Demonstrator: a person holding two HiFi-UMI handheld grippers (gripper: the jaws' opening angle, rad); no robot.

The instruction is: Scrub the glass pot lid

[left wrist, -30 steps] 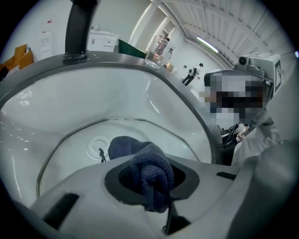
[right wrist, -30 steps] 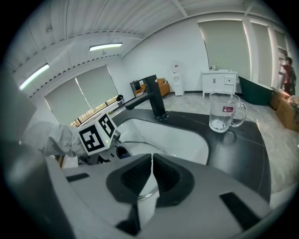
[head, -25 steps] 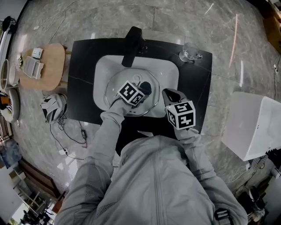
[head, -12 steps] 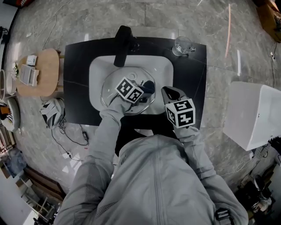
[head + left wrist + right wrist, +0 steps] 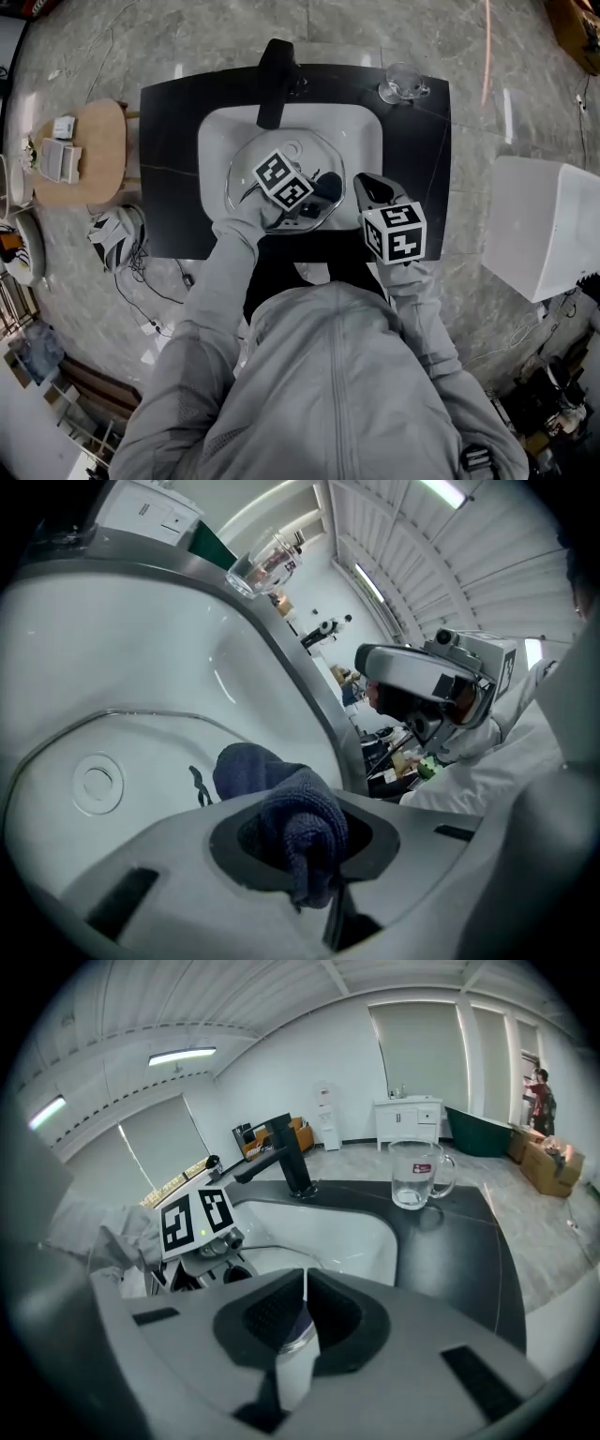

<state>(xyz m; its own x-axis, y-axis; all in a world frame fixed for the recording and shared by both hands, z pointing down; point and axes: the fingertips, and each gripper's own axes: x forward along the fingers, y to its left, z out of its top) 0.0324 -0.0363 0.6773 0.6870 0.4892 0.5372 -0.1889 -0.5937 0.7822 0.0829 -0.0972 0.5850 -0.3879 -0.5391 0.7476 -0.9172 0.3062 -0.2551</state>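
The glass pot lid [image 5: 309, 155] lies tilted in the white sink [image 5: 361, 131]. My left gripper [image 5: 317, 195] is over the lid's middle, shut on a dark blue cloth [image 5: 328, 187] that presses on the glass. In the left gripper view the cloth [image 5: 295, 822] bulges out between the jaws above the lid [image 5: 141, 752]. My right gripper [image 5: 362, 186] is at the lid's right edge. Its jaws are shut on the lid's rim [image 5: 296, 1340], a thin strip of glass and metal between them.
A black faucet [image 5: 275, 80] stands at the back of the sink and a glass mug [image 5: 401, 84] sits on the black counter [image 5: 169, 141] at the back right. A round wooden stool [image 5: 89, 150] is left of the counter, a white box [image 5: 544, 234] on the right.
The left gripper has slid the cloth a little to the right across the lid, toward the right gripper. The right gripper keeps its hold on the rim. The head camera has shifted slightly.
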